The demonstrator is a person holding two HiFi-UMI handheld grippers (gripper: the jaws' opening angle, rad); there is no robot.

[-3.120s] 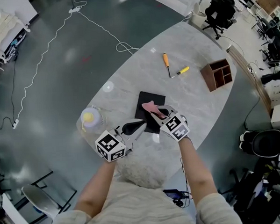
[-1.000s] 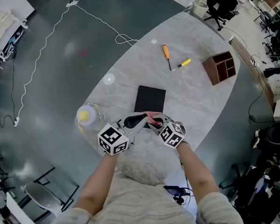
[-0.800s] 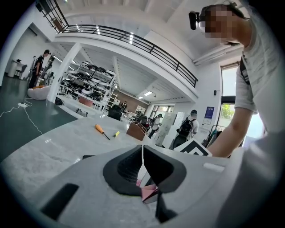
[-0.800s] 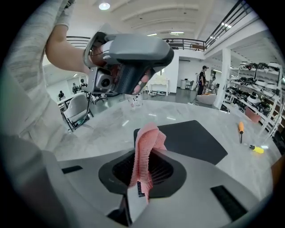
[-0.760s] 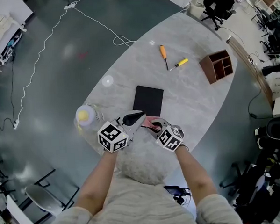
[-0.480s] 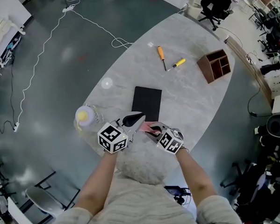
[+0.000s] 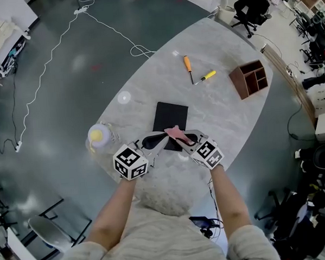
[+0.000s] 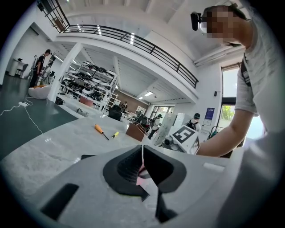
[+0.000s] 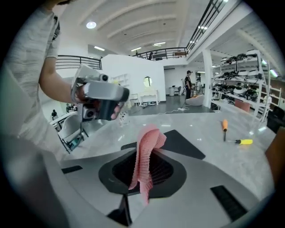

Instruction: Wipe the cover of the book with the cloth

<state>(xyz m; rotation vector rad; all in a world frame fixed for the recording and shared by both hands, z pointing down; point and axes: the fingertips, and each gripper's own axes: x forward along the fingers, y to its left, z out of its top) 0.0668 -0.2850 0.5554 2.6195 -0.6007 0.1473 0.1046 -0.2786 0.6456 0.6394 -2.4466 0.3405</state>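
Observation:
A black book [image 7: 170, 116] lies flat on the marble table [image 7: 221, 113]; in the right gripper view the book [image 9: 183, 143] sits just beyond the jaws. My right gripper [image 7: 180, 136] is shut on a pink cloth [image 7: 175, 132], which hangs over the book's near edge. In its own view the cloth [image 9: 148, 144] stands up out of the right gripper [image 9: 144, 156]. My left gripper [image 7: 161, 138] hovers beside it at the book's near left corner, and in its own view the left gripper [image 8: 142, 150] has its jaws pressed together with nothing held.
A clear bottle with a yellow cap [image 7: 100, 137] stands left of my left gripper. An orange screwdriver [image 7: 190, 69] and a small yellow one [image 7: 209, 76] lie beyond the book. A brown wooden organizer [image 7: 249, 80] sits at the far right. The table edge runs just under my hands.
My right gripper, which had drawn back toward the near table edge, has moved forward with the cloth onto the book's near edge. The left gripper has hardly moved.

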